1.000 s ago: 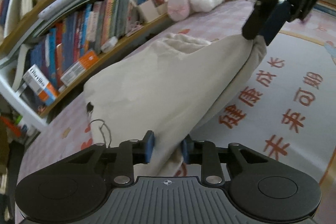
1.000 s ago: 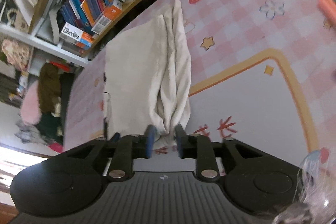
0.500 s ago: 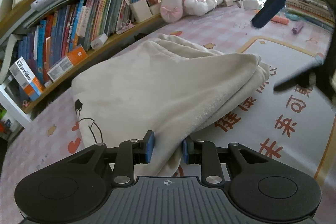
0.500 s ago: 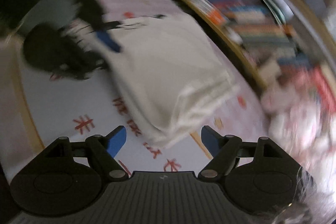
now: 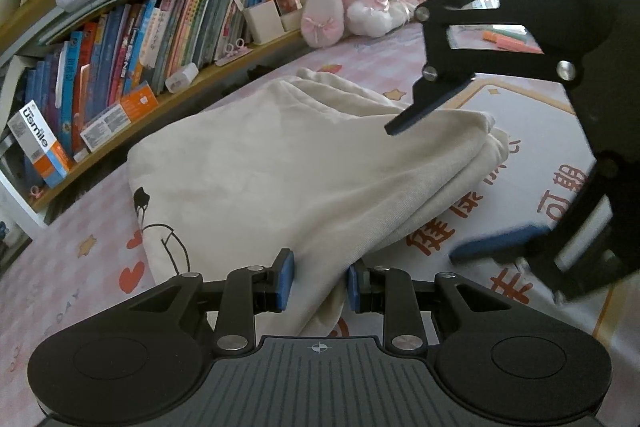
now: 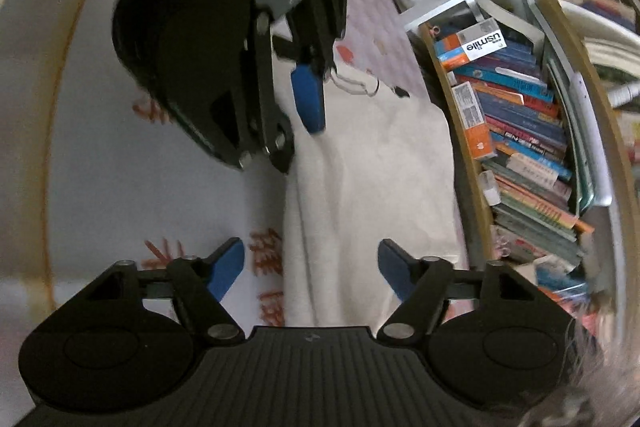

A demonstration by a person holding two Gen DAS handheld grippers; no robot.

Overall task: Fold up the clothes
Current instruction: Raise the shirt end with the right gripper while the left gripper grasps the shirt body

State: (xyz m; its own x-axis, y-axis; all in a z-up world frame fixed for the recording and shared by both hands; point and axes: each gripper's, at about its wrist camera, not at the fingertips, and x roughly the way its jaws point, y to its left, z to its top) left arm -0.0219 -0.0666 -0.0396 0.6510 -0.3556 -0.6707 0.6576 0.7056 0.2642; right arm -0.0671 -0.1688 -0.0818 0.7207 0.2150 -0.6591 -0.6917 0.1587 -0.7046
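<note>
Folded cream fleece garment [image 5: 304, 163] lies on the pink checked mat [image 5: 60, 279], just beside the crowded wooden bookshelf [image 5: 132, 39]. Left tongs [image 5: 319, 285] pinch its near corner. Right tongs [image 6: 310, 263] gape wide above it, apparently untouching; white printed mat area [image 5: 560, 147] open rightward.

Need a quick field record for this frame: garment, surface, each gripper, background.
garment: cream fleece garment, folded over, lying on the mat, black line drawing near one edge
surface: pink checked play mat with a white centre panel and red characters
left gripper: shut on the garment's near edge
right gripper: open, above the garment, holding nothing
background: wooden bookshelf full of books; pink plush toy on the mat
</note>
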